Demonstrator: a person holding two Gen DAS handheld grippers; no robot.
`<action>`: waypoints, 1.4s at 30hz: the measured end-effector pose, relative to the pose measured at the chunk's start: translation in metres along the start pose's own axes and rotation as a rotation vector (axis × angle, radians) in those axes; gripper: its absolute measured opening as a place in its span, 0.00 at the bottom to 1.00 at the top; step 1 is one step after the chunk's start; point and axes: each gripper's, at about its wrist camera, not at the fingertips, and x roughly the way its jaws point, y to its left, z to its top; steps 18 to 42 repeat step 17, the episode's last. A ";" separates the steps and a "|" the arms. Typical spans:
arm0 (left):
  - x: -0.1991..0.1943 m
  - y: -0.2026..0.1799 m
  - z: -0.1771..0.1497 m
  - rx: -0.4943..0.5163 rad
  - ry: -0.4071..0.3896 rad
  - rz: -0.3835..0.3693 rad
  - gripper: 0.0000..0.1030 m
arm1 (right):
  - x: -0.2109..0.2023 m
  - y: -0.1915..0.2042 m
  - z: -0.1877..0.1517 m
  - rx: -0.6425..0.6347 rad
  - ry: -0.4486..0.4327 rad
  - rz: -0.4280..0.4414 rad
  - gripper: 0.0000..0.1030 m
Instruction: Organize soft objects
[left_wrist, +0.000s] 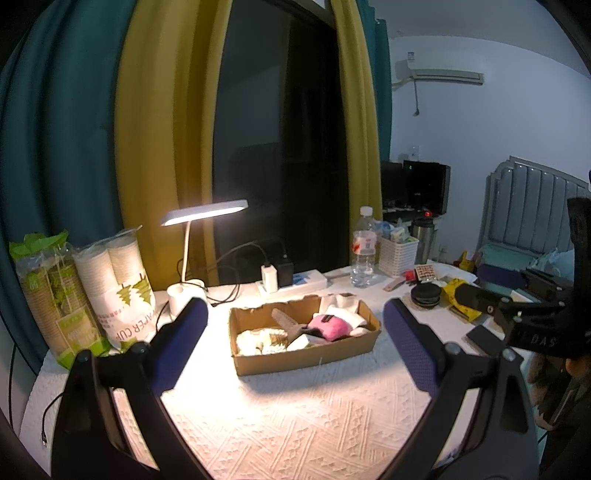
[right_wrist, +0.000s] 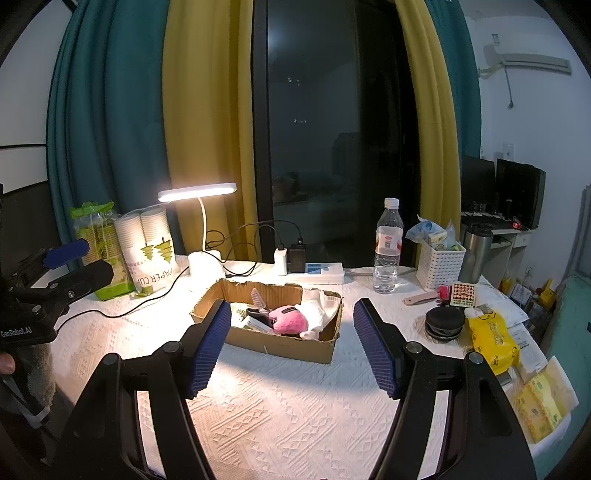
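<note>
Cardboard, torn along its rim, forms the open box (left_wrist: 306, 356) that sits in the middle of the white quilted tablecloth (left_wrist: 295, 424), and the soft things lie inside it: a pink plush piece (left_wrist: 330, 326) near the centre, white socks (left_wrist: 349, 314) toward the right end, and a cream fluffy bundle (left_wrist: 260, 339) at the left end. I hold my left gripper (left_wrist: 295, 332) low over the cloth on the near side of the box, its blue pads spread wide apart with nothing between them. My right gripper (right_wrist: 291, 338) hangs the same way, jaws wide and empty, and the box shows through the gap between its fingers. Neither gripper touches the box or the cloth. Behind the box a lit desk lamp (left_wrist: 205, 214) stands beside sleeves of paper cups (left_wrist: 118, 280), with a power strip (left_wrist: 306, 280) and a water bottle (left_wrist: 364, 247) farther right. A white basket (right_wrist: 441, 266) stands near the bottle, and a yellow packet (right_wrist: 493, 341) lies at the table's right edge.
</note>
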 end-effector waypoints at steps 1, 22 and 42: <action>0.000 0.000 0.000 -0.001 0.000 -0.001 0.94 | 0.000 0.000 0.000 0.000 0.000 0.001 0.70; 0.006 0.005 -0.004 -0.008 0.010 -0.002 0.94 | 0.007 0.005 -0.006 -0.001 0.015 0.010 0.70; 0.006 0.005 -0.004 -0.008 0.010 -0.002 0.94 | 0.007 0.005 -0.006 -0.001 0.015 0.010 0.70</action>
